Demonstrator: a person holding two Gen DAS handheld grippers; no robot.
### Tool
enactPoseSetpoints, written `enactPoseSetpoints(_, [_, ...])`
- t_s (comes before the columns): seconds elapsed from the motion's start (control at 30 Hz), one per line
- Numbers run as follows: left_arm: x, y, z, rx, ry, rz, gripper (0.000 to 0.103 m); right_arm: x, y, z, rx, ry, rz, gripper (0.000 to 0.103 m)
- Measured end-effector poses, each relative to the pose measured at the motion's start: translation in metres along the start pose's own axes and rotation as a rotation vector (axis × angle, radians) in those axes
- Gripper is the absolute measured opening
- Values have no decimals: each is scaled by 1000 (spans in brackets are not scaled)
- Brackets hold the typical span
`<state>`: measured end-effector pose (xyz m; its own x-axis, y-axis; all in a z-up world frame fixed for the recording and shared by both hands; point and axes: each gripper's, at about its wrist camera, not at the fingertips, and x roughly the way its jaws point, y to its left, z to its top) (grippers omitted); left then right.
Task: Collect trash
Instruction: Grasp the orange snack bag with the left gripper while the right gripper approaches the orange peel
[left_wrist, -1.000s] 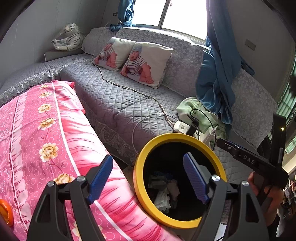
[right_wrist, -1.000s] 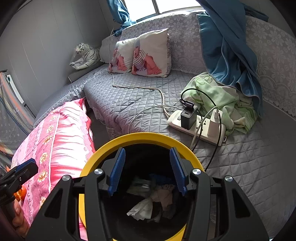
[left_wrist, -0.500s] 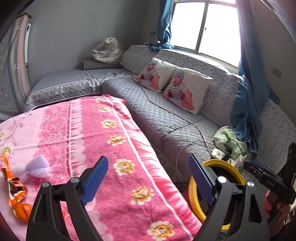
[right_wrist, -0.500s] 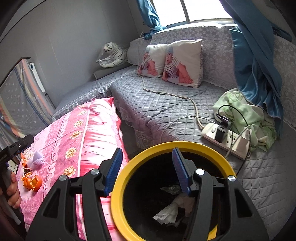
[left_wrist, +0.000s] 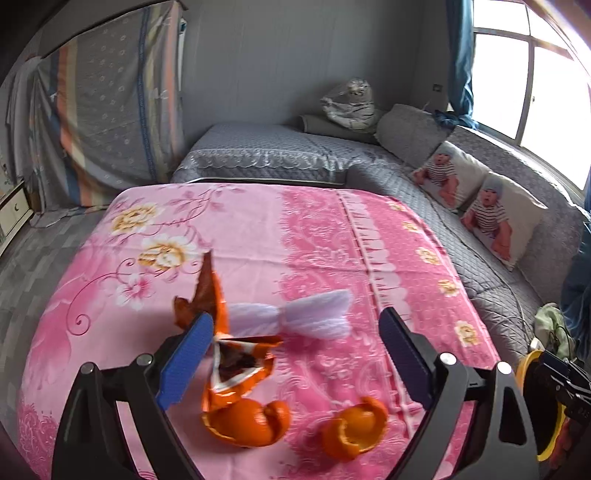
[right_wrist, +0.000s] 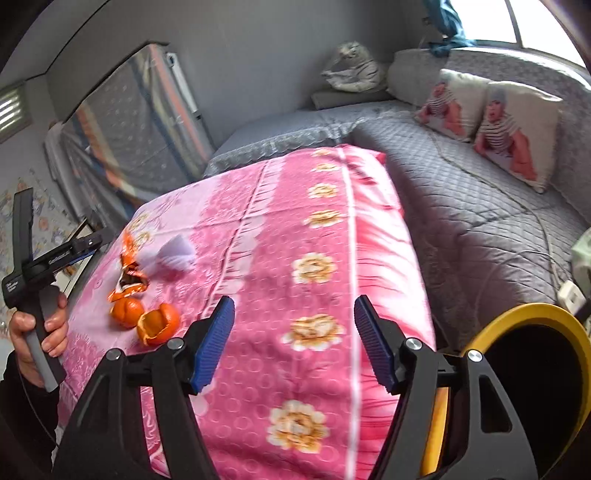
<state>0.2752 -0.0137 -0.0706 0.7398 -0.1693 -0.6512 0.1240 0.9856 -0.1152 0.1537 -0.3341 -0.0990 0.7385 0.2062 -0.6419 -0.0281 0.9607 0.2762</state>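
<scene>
In the left wrist view, the left gripper is being held over a pink flowered cloth, its blue pads spread wide; the jaws have just been opening, and nothing is being pinched. Seen between the pads, a torn orange wrapper is lying on the cloth, with a pale lilac wrapper just behind it. Two pieces of orange peel are lying nearer the camera, slightly apart from each other. A sliver of the yellow-rimmed bin is being shown at the right edge, beside the cloth.

In the right wrist view, the right gripper is being held above a bare stretch of the pink flowered cloth; its jaws have just been opening too, and nothing is being gripped. The yellow-rimmed bin is standing at lower right, just beside the cloth's edge. The orange peel, the torn orange wrapper and the pale lilac wrapper are lying together at the far left. The left gripper is being held there by a hand.
</scene>
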Motion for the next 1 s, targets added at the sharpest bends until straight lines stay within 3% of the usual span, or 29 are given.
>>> enactPoseSetpoints(0.17, [14,44,-9,-56,40,53,88,50,71,-7,-152,98,91,64])
enactPoseSetpoints(0.37, [33,65,-14,-75,74,67,88,88,122,-14,-256,167,133,70])
enactPoseSetpoints(0.6, [54,72,-5,-108,79,64,88,112,145,-13,-302,199,139,80])
enactPoseSetpoints(0.93, [90,85,-2,-173,113,88,87,139,160,-21,-342,240,130,83])
enactPoseSetpoints(1.0, [95,88,-2,-188,122,88,79,142,161,-20,-351,232,119,83])
